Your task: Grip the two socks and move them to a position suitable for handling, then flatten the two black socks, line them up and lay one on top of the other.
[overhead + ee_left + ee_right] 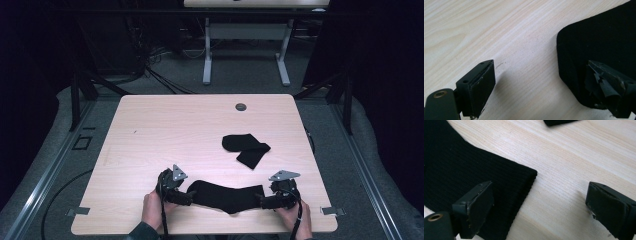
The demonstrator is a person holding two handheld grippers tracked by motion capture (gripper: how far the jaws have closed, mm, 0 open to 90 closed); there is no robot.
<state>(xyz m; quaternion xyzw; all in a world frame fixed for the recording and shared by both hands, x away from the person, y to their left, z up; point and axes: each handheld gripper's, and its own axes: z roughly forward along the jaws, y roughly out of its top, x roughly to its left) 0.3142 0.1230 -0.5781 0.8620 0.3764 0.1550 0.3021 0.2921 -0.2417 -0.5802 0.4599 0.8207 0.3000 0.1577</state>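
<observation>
Both of my hands are coming in at the near edge of the pale wooden surface [150,130], each one holding a gripper, and a long black sock [227,196] is lying flat between them, close to that edge. My left hand [152,209] is keeping the left gripper [189,196] at the sock's rounded left end; in the left gripper view its jaws are standing wide apart, one over bare wood and the other at the sock's [599,55] curved edge, and they are pinching nothing. My right hand [294,216] is holding the right gripper [264,200] at the sock's other end, where the ribbed cuff is. In the right gripper view those jaws are spread wide too, one hanging over the ribbed cloth [474,170] and the other over bare wood beside the cuff's straight edge, so this gripper is also gripping nothing. Farther out on the surface, well apart from the long sock and toward my right, a second black sock [246,148] is lying folded over on itself. Near the far edge a small dark round cap [241,106] is sitting in the surface. Beyond it, the white legs of another table [207,55] are standing on grey carpet.
</observation>
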